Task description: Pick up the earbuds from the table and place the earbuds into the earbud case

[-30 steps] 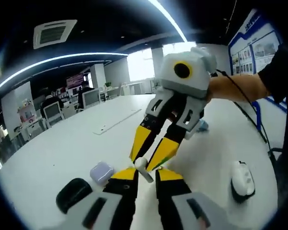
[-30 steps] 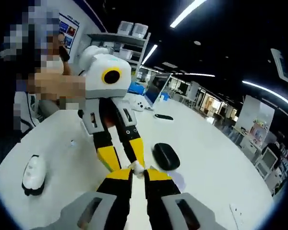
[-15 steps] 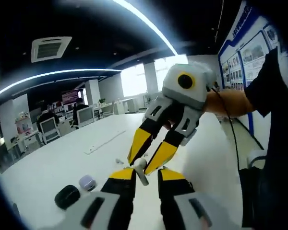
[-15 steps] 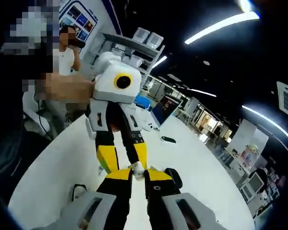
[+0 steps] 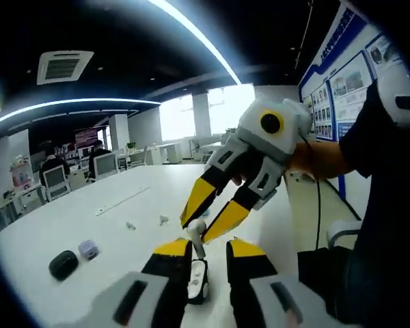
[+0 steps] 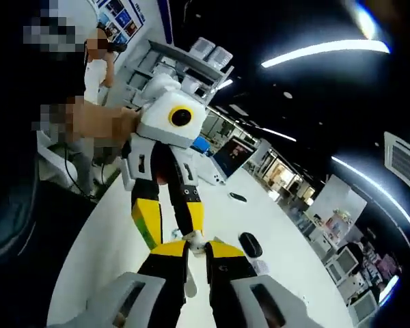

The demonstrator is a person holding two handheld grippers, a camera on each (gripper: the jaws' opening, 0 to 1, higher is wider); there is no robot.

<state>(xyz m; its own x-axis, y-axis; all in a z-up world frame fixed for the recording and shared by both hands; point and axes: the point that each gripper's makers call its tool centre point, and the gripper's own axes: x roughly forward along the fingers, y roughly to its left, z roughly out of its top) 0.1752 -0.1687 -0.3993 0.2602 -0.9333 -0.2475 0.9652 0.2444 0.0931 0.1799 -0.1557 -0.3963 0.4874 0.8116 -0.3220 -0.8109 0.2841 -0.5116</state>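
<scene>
White earbud between yellow-and-black jaw tips of the left gripper and right gripper (bodies light grey). White table; black oval case; pale lilac case; blue-framed wall boards.

right gripper, left gripper, gripping earbud

A long white table carries a black case with a small lilac case just beside it. Farther along the table from the black case lie two small white bits, and beyond them a flat white strip. A black-and-white mouse lies on the table well apart from the black case.
</scene>
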